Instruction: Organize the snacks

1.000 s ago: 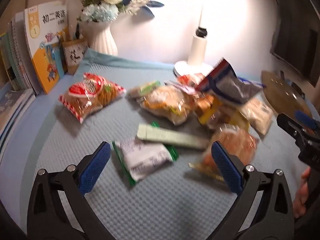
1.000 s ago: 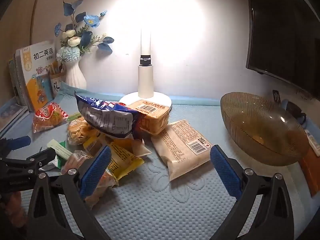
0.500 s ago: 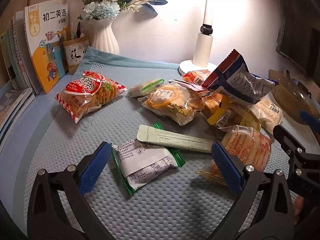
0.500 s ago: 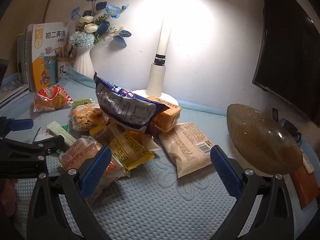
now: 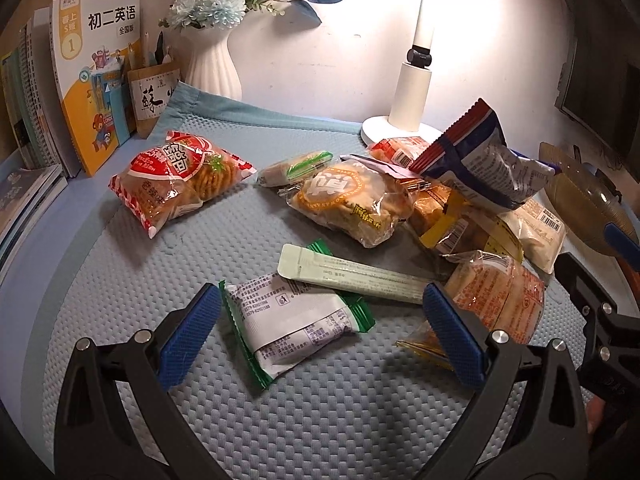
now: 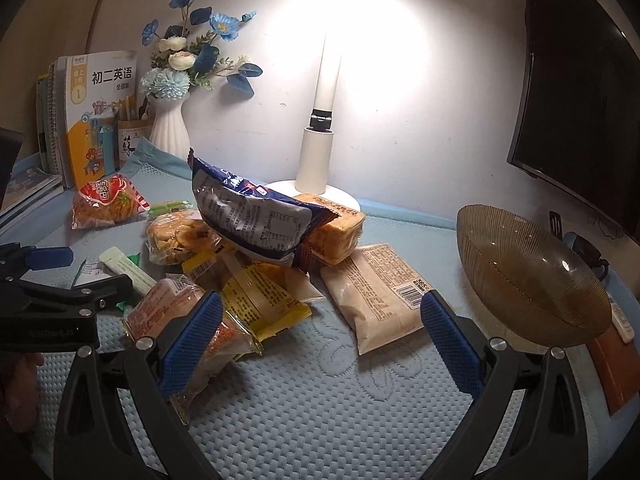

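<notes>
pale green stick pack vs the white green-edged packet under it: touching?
Touching. Left wrist view shows the pale green stick pack lying across the white green-edged packet's upper edge, overlapping it.

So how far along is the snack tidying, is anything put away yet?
Barely started. Done: nothing, as the amber glass bowl is empty. In hand: nothing either; the left gripper is open around the white-and-green packet, and the right gripper is open near the beige packet. Left: every snack, including the blue bag atop the pile and the red cracker bag.
</notes>
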The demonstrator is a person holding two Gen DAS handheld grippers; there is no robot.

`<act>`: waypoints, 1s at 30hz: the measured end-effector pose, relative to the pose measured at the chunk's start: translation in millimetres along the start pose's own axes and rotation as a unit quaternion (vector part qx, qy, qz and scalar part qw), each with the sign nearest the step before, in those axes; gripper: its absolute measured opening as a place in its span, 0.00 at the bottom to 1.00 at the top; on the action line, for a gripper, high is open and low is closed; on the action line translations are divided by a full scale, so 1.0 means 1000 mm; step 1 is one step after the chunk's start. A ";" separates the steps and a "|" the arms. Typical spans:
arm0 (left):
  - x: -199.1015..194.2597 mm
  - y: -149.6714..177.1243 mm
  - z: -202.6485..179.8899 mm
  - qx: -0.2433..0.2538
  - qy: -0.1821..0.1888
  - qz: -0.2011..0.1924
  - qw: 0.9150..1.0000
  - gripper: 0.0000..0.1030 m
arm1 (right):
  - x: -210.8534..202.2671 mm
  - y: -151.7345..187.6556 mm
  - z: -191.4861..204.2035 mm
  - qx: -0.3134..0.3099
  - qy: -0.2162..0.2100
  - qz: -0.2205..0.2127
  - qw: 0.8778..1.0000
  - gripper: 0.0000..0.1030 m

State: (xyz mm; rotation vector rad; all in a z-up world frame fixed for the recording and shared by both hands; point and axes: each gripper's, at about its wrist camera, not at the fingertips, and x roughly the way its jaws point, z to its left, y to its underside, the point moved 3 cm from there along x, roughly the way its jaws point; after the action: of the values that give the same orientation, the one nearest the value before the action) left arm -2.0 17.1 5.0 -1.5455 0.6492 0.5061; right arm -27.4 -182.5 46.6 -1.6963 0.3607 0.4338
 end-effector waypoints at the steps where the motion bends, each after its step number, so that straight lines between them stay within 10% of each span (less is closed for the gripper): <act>1: 0.000 0.000 0.000 0.000 0.000 0.001 1.000 0.97 | 0.001 0.000 0.000 0.000 -0.001 0.002 1.000 0.95; 30: 0.006 0.004 0.016 -0.041 0.020 0.021 0.999 0.97 | 0.019 0.004 -0.007 0.015 0.000 0.049 0.999 0.95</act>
State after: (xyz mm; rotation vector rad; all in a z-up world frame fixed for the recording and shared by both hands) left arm 0.8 32.3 -3.0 -1.6250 0.6992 0.5406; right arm -11.6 -190.1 34.8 -1.6538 0.4498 0.4964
